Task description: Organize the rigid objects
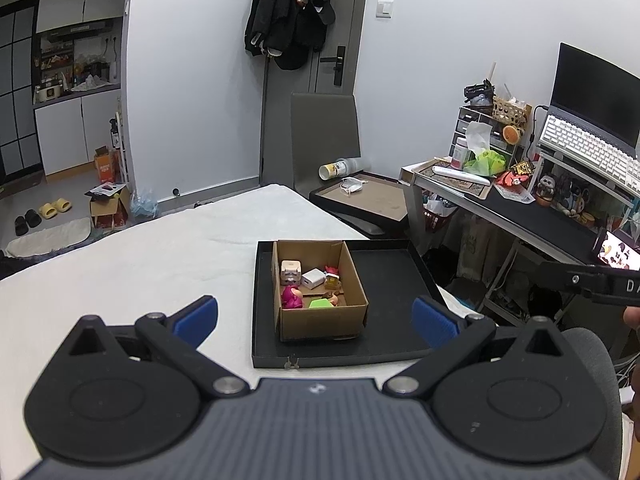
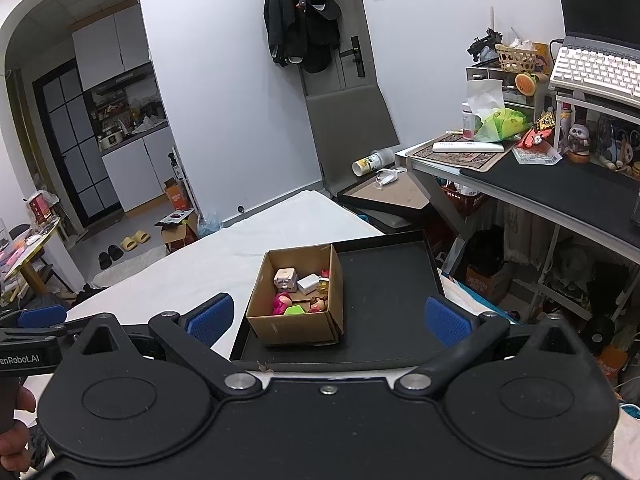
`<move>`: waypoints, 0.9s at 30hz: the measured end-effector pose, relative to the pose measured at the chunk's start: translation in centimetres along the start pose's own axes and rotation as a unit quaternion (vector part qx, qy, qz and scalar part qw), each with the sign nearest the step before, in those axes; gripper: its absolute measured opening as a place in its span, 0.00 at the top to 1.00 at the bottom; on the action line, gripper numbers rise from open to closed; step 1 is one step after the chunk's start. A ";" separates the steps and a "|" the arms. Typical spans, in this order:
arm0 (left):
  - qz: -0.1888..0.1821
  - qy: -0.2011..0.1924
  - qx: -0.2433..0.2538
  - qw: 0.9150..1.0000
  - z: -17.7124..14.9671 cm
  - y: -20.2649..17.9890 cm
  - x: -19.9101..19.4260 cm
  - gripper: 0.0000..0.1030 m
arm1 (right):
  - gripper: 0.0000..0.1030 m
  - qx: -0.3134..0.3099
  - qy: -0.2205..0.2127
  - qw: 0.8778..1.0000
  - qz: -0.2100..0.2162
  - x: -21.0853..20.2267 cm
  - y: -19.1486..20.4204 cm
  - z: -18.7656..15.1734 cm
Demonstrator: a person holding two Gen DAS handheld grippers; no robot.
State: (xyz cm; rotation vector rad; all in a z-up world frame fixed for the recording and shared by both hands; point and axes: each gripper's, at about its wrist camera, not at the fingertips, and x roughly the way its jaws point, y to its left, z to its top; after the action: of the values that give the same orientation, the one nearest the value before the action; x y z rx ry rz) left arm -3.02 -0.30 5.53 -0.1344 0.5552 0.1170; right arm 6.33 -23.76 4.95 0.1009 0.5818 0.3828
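Note:
A small open cardboard box (image 1: pixel 320 320) (image 2: pixel 292 330) stands at the left of a black tray (image 1: pixel 392 276) (image 2: pixel 384 280) on a white table. Inside lie several small items: a beige cube toy (image 1: pixel 291 272) (image 2: pixel 285 279), a white charger (image 1: pixel 313 279) (image 2: pixel 307 283), a pink figure (image 1: pixel 291 298) (image 2: pixel 281 302), a green block (image 1: pixel 320 303) (image 2: pixel 295 311) and a red-capped figure (image 1: pixel 332 277). My left gripper (image 1: pixel 316 316) is open and empty, held back from the box. My right gripper (image 2: pixel 329 318) is open and empty, also short of the box.
The white table (image 1: pixel 160 256) (image 2: pixel 224 260) stretches left of the tray. A grey chair (image 1: pixel 326 136) and a second tray with a mask (image 1: pixel 372 196) stand behind. A cluttered desk (image 1: pixel 520 208) (image 2: pixel 560 184) with keyboard and monitor is at the right.

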 end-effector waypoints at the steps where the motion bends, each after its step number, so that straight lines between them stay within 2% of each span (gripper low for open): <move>1: 0.000 0.001 0.000 1.000 0.0 0.0 0.0 0.00 | 0.00 -0.001 -0.001 1.000 0.000 -0.1 0.0 0.0; 27: -0.016 0.000 0.010 1.000 0.3 -0.3 -0.2 0.00 | 0.00 -0.009 -0.001 1.000 -0.010 -0.2 0.5 -0.1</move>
State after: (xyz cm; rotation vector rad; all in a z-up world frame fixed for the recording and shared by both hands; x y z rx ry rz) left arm -2.97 -0.55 5.90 -0.1237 0.5536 0.0807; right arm 5.97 -23.42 5.07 0.0780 0.5764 0.3676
